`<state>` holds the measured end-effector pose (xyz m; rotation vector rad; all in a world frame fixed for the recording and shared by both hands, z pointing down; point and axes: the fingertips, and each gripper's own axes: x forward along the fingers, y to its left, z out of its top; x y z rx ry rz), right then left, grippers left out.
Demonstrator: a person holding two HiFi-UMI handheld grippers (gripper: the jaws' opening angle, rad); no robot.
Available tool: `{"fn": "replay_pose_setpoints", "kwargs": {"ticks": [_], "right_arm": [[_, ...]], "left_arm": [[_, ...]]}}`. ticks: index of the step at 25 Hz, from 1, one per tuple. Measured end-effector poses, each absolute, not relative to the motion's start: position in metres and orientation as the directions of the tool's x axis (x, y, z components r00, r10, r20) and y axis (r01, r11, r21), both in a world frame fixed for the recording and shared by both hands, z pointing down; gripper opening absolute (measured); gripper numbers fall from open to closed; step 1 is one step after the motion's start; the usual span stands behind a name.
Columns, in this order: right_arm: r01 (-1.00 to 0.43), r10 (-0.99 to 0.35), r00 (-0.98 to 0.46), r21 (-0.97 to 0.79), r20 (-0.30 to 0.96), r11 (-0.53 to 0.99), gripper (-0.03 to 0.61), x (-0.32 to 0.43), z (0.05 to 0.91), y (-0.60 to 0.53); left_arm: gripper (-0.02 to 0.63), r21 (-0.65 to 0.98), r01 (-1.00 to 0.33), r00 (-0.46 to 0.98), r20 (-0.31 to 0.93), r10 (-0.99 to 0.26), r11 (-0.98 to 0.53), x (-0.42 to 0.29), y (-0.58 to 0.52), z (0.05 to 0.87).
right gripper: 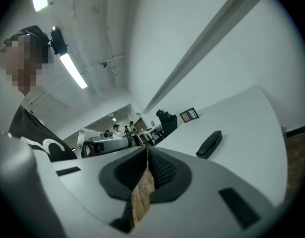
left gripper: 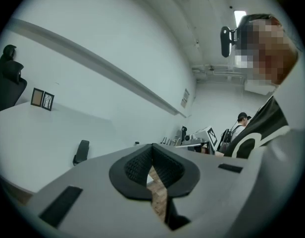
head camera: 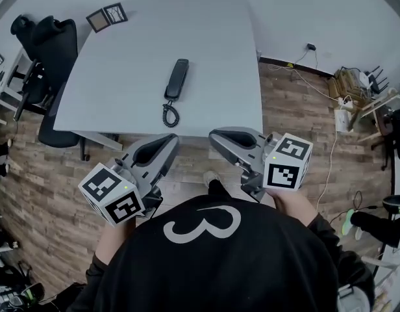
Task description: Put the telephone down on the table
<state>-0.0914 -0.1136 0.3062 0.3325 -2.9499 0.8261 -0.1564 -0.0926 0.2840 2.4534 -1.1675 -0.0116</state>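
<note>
A white table (head camera: 135,57) stands against a plain white wall (head camera: 330,12) on a wood-plank floor (head camera: 50,194). Two dark picture frames (head camera: 107,16) sit at the table's far left corner. A black office chair (head camera: 54,51) stands just beside the table's left edge. A dark baseboard (head camera: 284,62) runs along the wall to the right of the table, with a black plug (head camera: 311,47) above it. A white cable (head camera: 330,155) trails over the floor on the right, near a heap of wooden pieces (head camera: 346,83). A grey rail (left gripper: 93,61) crosses the wall. A tube light (right gripper: 72,70) glows on the ceiling.
</note>
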Motion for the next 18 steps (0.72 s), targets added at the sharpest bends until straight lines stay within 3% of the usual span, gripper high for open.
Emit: {"fn": "replay_pose_setpoints", "kwargs": {"ticks": [18], "right_arm": [[-0.241, -0.209, -0.97, -0.556, 0.122, 0.795, 0.011, -0.087, 0.317, 0.006]], "left_arm": [[0.012, 0.362, -0.722, 0.675, 0.186, -0.714, -0.589, -0.138, 0.018, 0.293]]}}
